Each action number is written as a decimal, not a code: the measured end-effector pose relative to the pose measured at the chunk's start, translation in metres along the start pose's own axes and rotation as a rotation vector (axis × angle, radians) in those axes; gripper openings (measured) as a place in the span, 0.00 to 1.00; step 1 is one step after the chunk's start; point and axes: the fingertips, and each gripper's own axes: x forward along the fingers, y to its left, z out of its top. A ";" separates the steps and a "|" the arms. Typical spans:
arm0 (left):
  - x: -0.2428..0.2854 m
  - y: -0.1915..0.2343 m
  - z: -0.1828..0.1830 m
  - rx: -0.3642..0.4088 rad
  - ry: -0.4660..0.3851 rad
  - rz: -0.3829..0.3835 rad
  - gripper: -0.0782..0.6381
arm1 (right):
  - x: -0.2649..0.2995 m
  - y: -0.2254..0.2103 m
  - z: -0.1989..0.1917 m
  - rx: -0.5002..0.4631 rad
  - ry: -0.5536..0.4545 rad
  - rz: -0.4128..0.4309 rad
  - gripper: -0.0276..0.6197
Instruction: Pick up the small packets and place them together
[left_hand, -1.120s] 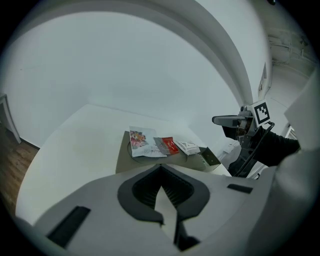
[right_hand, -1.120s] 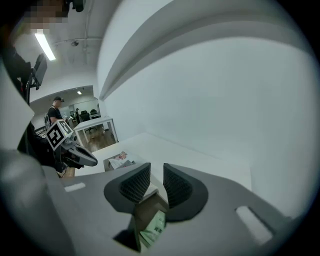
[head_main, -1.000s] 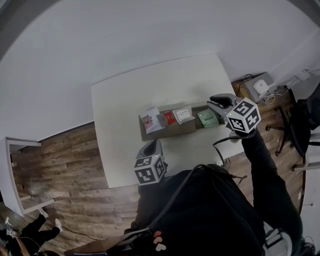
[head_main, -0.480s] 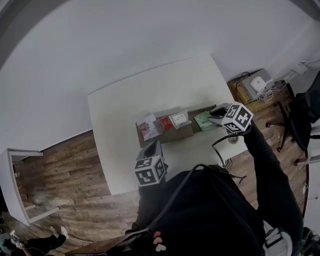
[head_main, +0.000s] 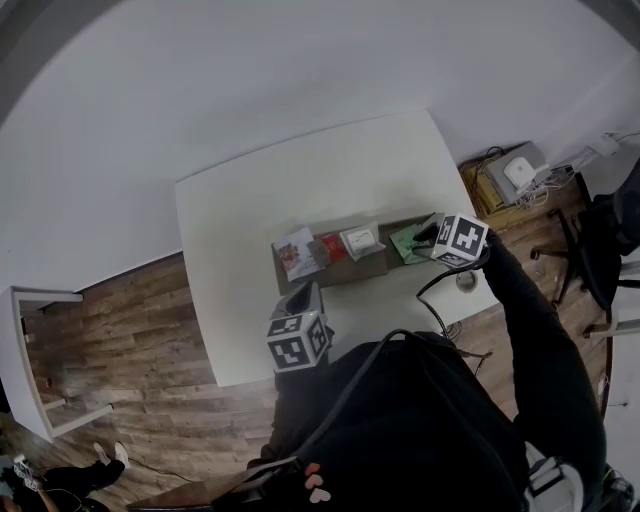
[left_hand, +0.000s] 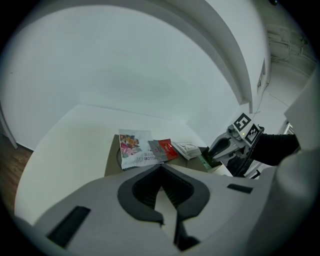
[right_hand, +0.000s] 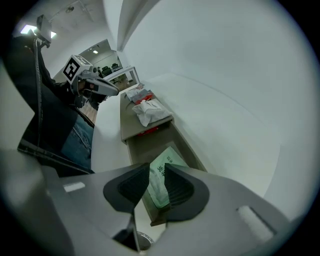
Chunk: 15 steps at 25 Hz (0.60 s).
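Note:
A flat cardboard tray (head_main: 345, 270) lies on the white table (head_main: 250, 200). Its left part bears a colourful packet (head_main: 296, 252), a red packet (head_main: 333, 247) and a white packet (head_main: 361, 238). A green packet (head_main: 408, 243) lies apart in its right part. My right gripper (head_main: 428, 232) points steeply down just above the green packet (right_hand: 161, 181), which shows through the gap between the jaws. The right gripper (right_hand: 156, 171) is open; its jaws have just been opening, and the pads do not press on the packet. My left gripper (head_main: 303, 292) hovers near the table's front edge, shut and empty (left_hand: 160, 167).
A small round metal thing (head_main: 465, 281) sits on the table just right of the tray. Off the table's right edge stand a dark office chair (head_main: 590, 250) and a white device with cables (head_main: 520, 172) on the wooden floor. A white frame (head_main: 30, 350) stands far left.
My right gripper has come down and to the left, tipping steeply over the green packet. The left gripper and the other packets have stayed put.

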 end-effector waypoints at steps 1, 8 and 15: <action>0.000 0.000 -0.001 0.000 0.001 0.000 0.11 | 0.003 0.000 0.000 -0.012 0.012 0.004 0.18; 0.001 0.001 -0.001 0.001 0.006 0.003 0.11 | 0.021 0.008 -0.011 -0.049 0.115 0.049 0.19; 0.002 0.001 -0.001 0.004 0.012 0.002 0.11 | 0.031 0.005 -0.014 -0.045 0.156 0.063 0.21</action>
